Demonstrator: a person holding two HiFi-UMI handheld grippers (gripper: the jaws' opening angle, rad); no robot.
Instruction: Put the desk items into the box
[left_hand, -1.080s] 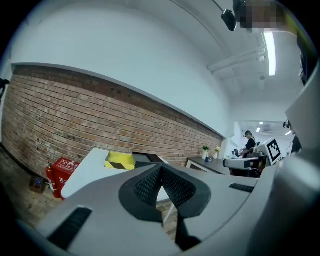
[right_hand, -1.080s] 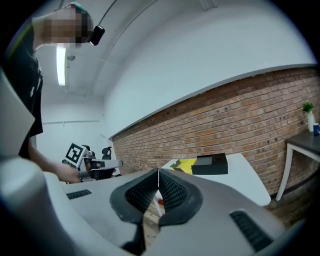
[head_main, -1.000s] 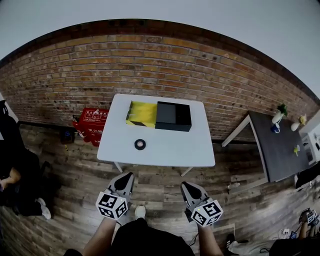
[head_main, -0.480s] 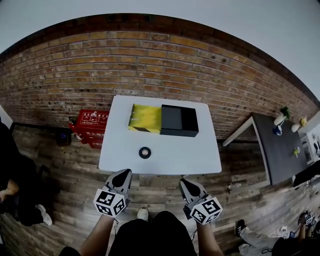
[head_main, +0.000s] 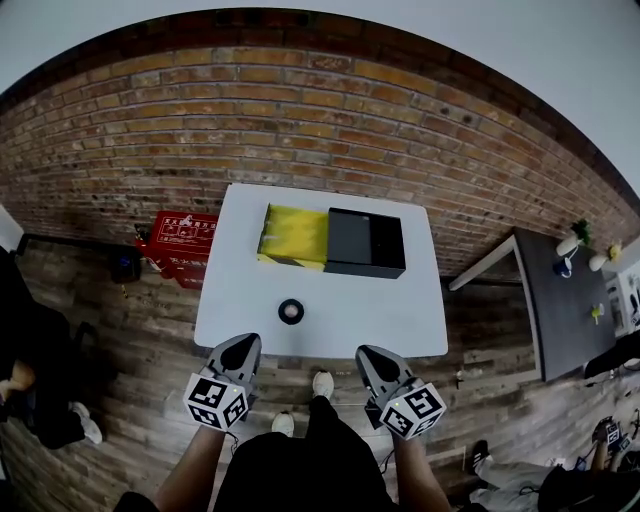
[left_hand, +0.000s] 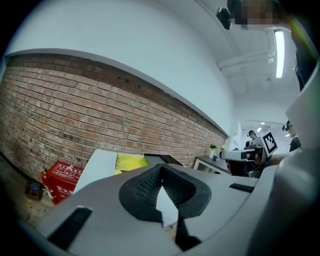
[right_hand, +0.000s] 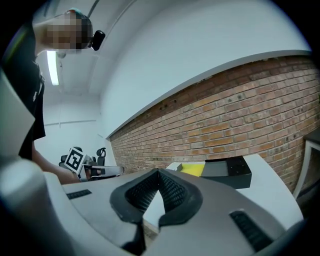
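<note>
A white table stands against the brick wall. On it lies a box with a yellow open half and a black half. A small black ring-shaped roll lies in front of the box. My left gripper hovers at the table's near edge, shut and holding nothing. My right gripper is beside it, also shut and holding nothing. In the left gripper view the shut gripper points toward the yellow half. In the right gripper view the shut gripper points at the black half.
A red crate sits on the wooden floor left of the table. A dark grey table with small items stands at the right. A person in dark clothes is at the far left.
The view has come closer to the table, and both grippers now reach its near edge. Their jaws have stayed shut.
</note>
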